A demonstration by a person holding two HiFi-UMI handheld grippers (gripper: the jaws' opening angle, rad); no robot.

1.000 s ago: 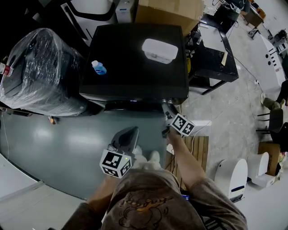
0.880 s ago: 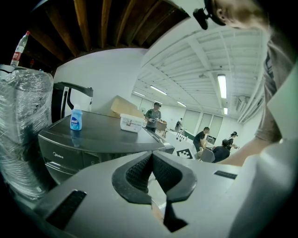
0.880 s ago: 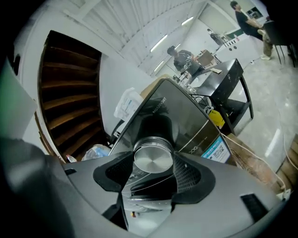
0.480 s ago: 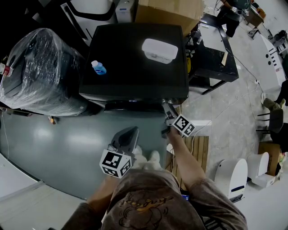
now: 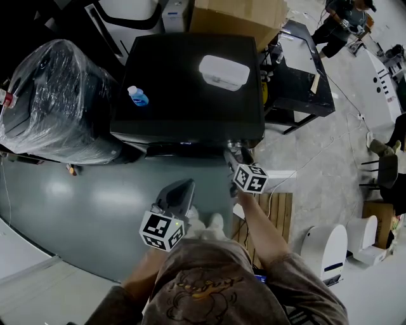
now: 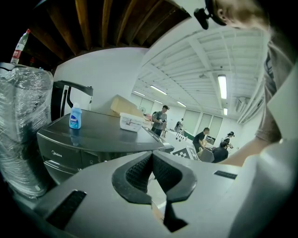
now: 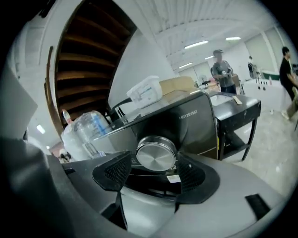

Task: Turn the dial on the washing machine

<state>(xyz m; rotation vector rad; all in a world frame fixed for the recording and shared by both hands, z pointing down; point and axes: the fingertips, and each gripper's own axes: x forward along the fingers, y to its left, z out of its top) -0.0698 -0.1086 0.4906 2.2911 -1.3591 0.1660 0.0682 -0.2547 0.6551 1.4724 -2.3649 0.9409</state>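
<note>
The black washing machine (image 5: 190, 82) stands ahead of me, and its front panel faces my grippers. In the right gripper view the round silver dial (image 7: 156, 156) sits between the two spread pads of my right gripper (image 7: 153, 173), which is open around it; I cannot tell whether the pads touch it. From the head view the right gripper (image 5: 233, 152) reaches the panel's right end, where the dial itself is hidden. My left gripper (image 5: 181, 189) hangs lower over the grey floor, away from the machine, shut with nothing in it (image 6: 152, 160).
A blue bottle (image 5: 137, 96) and a white lidded box (image 5: 224, 71) rest on the machine's top. A plastic-wrapped appliance (image 5: 57, 101) stands to the left, a black table (image 5: 298, 70) to the right, a cardboard box (image 5: 238, 16) behind. A wooden pallet (image 5: 276, 209) lies by my feet.
The right gripper's marker cube has shifted slightly left and rolled while staying at the panel. The left gripper has not moved.
</note>
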